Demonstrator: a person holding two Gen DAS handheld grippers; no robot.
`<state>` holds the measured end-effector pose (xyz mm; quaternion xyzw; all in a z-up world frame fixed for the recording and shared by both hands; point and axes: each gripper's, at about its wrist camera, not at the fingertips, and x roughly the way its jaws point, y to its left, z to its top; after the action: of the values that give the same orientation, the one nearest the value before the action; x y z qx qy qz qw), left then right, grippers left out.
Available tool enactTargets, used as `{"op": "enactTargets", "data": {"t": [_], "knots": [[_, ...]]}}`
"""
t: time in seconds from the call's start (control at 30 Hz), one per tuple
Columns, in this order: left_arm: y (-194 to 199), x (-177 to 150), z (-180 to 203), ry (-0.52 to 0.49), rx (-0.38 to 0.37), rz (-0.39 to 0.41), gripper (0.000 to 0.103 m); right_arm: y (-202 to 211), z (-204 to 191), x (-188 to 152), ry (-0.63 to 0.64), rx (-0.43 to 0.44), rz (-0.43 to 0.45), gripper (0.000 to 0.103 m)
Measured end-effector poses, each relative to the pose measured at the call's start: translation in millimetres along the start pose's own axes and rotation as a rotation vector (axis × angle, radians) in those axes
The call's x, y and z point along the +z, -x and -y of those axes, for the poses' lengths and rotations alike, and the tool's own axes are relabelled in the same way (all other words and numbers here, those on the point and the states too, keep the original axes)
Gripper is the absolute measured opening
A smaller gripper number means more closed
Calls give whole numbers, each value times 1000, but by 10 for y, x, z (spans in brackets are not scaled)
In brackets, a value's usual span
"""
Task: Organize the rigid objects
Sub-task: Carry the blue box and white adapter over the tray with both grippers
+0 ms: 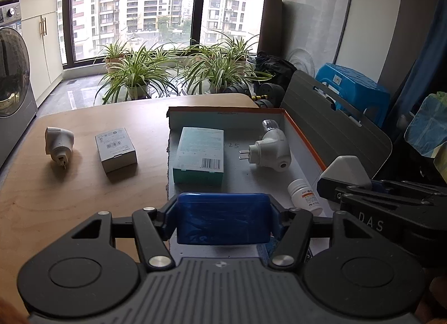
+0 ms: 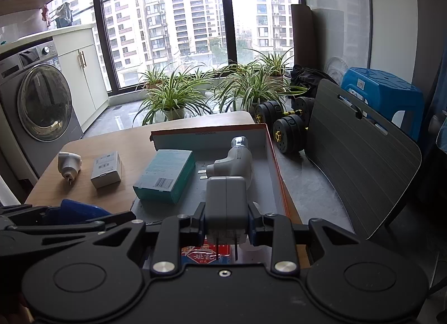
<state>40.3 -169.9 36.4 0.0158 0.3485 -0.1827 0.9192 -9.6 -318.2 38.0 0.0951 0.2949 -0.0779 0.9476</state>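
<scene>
Setting: wooden desk point(image 1: 83, 198) by tall windows, potted plants point(image 1: 134, 72) behind.
Left gripper point(image 1: 223, 219): jaws pinching a blue case point(image 1: 223, 219), held over the near edge of an open box point(image 1: 304, 131).
Right gripper point(image 2: 226, 212): jaws pinching a white charger point(image 2: 226, 204), prongs down, above the box.
Ahead of jaws, in box: teal carton point(image 1: 201, 153), white plug device point(image 1: 272, 148), pill bottle point(image 1: 304, 194).
Left of box, on desk: grey carton point(image 1: 116, 148), white adapter point(image 1: 58, 142).

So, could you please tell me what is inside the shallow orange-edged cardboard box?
Inside the orange-edged cardboard box lie a teal rectangular carton, a white plug-in device and a small white pill bottle. The box's near end is hidden behind the blue case held by the left gripper.
</scene>
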Motion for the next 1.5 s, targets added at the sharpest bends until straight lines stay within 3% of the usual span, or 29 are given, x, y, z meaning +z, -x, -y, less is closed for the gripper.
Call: {"op": "enactTargets", "data": {"t": [1.5], "knots": [[-271,170,42,4,-18,-8,63,-180,9,103,-9,-8,-11,35]]}}
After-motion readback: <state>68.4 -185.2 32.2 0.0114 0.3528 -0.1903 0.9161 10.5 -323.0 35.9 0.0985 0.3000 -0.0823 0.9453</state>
